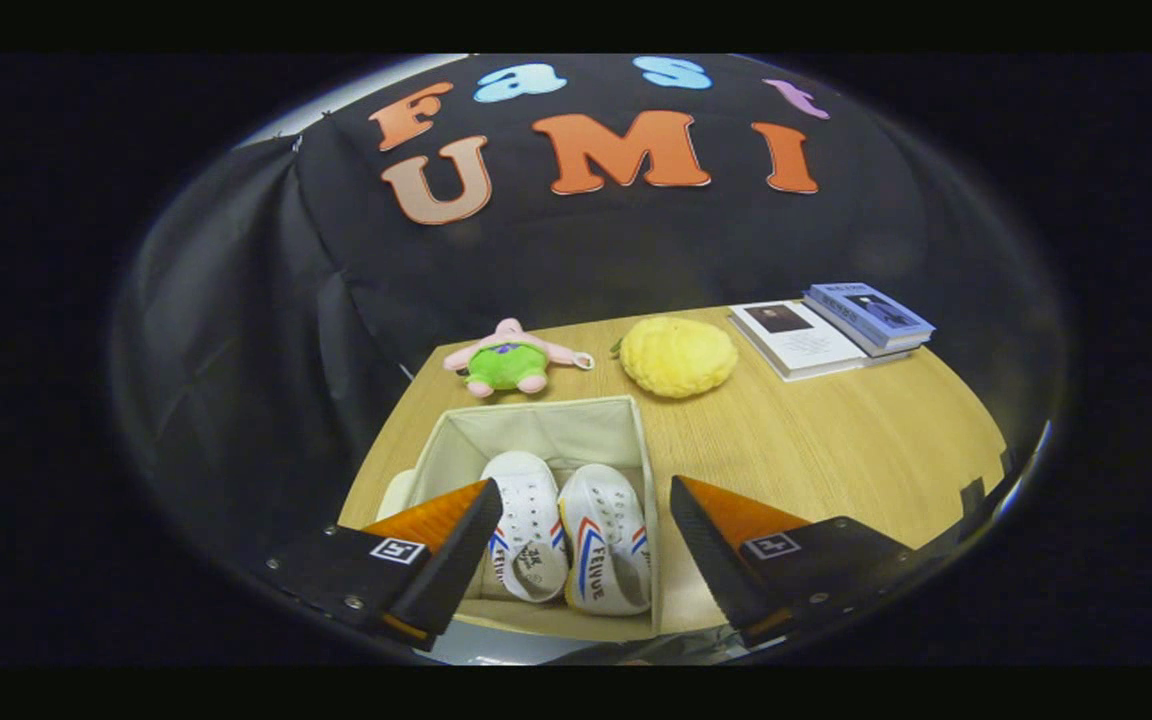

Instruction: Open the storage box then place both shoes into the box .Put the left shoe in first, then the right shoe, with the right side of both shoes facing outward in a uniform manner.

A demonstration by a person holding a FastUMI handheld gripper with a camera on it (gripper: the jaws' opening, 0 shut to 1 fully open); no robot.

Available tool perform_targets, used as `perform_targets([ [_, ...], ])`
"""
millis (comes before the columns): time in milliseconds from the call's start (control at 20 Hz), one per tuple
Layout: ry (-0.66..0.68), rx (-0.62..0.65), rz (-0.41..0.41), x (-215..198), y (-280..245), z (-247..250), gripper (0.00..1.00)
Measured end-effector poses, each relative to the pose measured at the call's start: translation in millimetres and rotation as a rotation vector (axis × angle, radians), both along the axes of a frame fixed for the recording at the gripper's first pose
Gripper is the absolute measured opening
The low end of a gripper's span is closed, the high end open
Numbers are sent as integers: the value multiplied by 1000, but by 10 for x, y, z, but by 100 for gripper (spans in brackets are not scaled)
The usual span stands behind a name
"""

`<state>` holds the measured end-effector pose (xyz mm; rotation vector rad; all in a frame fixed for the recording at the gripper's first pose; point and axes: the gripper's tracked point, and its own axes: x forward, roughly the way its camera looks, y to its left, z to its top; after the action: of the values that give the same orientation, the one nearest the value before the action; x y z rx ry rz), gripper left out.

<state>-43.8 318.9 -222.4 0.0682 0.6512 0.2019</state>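
— Fingers first: how does the gripper (584,520) stand?

— Spread wide apart, nothing between the pads. Both fingers hang above the near part of the storage box (536,425), one over its left wall, the other just past its right wall, over bare wood.

— And the box itself?

— Open at the top, pale fabric, sitting on the wooden table (836,440) near its left side. Both shoes lie inside it, side by side and touching, soles down, toes pointing away toward the box's far wall. They show in the gap between the fingers: one white shoe (528,535) on the left, the other shoe (606,540) right beside it, each with red and blue stripes on its flank.

— What lies beyond the box?

— A pink and green plush toy (511,358) just behind its far wall. Near that, to the right, a yellow fuzzy plush (678,355). Farther right, at the table's far corner, a white book (798,340) with a blue book (868,315) stacked partly on it.
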Motion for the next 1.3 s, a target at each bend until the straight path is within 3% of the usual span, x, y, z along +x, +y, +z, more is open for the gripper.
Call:
perform_targets([
  [450, -187, -10, -8, 274, -633, 730, 99],
  [900, -356, -54, -112, 465, -1791, 1541, 99],
  [1300, -443, -96, -155, 614, -2519, 1858, 99],
])
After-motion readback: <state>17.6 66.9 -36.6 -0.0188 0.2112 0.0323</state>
